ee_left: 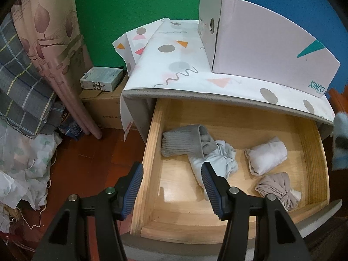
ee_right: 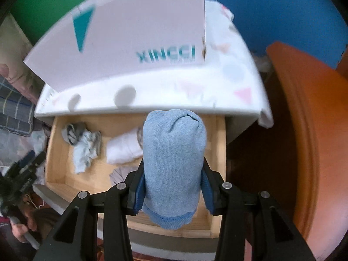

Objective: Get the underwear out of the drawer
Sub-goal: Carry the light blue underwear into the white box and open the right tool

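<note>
The wooden drawer [ee_left: 150,152] stands pulled out under a cloth-covered cabinet. In it lie a grey ribbed roll [ee_left: 182,141], a crumpled pale blue piece [ee_left: 219,161], a white roll [ee_left: 267,156] and a beige bundle [ee_left: 278,187]. My left gripper [ee_left: 171,178] is open and empty above the drawer's front left corner. My right gripper [ee_right: 173,187] is shut on a rolled blue underwear [ee_right: 174,158], held upright above the drawer [ee_right: 56,152]; it shows blurred at the right edge of the left wrist view [ee_left: 340,139].
A pink-white XINCCI box [ee_left: 267,41] stands on the cabinet's patterned cloth [ee_left: 174,65]. Left of the cabinet are cardboard boxes [ee_left: 102,108], a rolled mat [ee_left: 58,50] and piled bedding [ee_left: 24,91]. An orange-brown wooden surface [ee_right: 304,119] lies right of the drawer.
</note>
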Action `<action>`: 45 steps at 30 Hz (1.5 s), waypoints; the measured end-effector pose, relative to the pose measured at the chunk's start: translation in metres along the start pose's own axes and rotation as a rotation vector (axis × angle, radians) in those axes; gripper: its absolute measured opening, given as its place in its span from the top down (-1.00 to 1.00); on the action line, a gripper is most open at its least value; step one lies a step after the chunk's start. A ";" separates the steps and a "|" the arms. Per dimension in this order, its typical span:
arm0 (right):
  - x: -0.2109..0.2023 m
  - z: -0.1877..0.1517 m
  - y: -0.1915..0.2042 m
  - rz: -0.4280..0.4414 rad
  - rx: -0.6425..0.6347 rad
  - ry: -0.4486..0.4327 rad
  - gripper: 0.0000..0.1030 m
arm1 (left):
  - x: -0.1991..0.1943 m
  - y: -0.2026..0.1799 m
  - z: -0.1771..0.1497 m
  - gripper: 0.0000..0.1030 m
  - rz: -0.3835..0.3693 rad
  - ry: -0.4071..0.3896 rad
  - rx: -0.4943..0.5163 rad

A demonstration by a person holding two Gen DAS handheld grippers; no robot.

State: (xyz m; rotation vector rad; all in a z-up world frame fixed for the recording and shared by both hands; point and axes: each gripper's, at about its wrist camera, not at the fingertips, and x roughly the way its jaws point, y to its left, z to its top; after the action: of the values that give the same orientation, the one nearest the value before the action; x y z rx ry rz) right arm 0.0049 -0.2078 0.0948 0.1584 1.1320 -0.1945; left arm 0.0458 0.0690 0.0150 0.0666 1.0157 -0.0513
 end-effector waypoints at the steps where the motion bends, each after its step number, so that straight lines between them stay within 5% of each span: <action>1: -0.006 0.003 0.001 0.000 -0.003 -0.011 0.21 | 0.000 0.000 0.000 -0.10 0.000 -0.002 0.000; 17: -0.110 0.121 0.030 -0.006 -0.059 -0.244 0.21 | -0.008 0.011 0.001 -0.10 0.000 -0.036 -0.042; 26: -0.083 0.179 0.063 -0.025 -0.079 -0.233 0.21 | -0.007 0.011 0.000 -0.10 -0.007 -0.038 -0.041; 40: -0.020 0.191 0.070 -0.035 -0.056 -0.129 0.13 | -0.006 0.010 0.000 -0.10 -0.005 -0.035 -0.043; 45: -0.017 0.187 0.068 -0.050 -0.064 -0.121 -0.29 | -0.005 0.012 0.000 -0.10 -0.010 -0.029 -0.054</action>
State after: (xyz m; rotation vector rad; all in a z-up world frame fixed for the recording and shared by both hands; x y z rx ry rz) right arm 0.1780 -0.1821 0.1902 0.0607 1.0213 -0.2091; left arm 0.0443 0.0814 0.0195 0.0112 0.9884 -0.0341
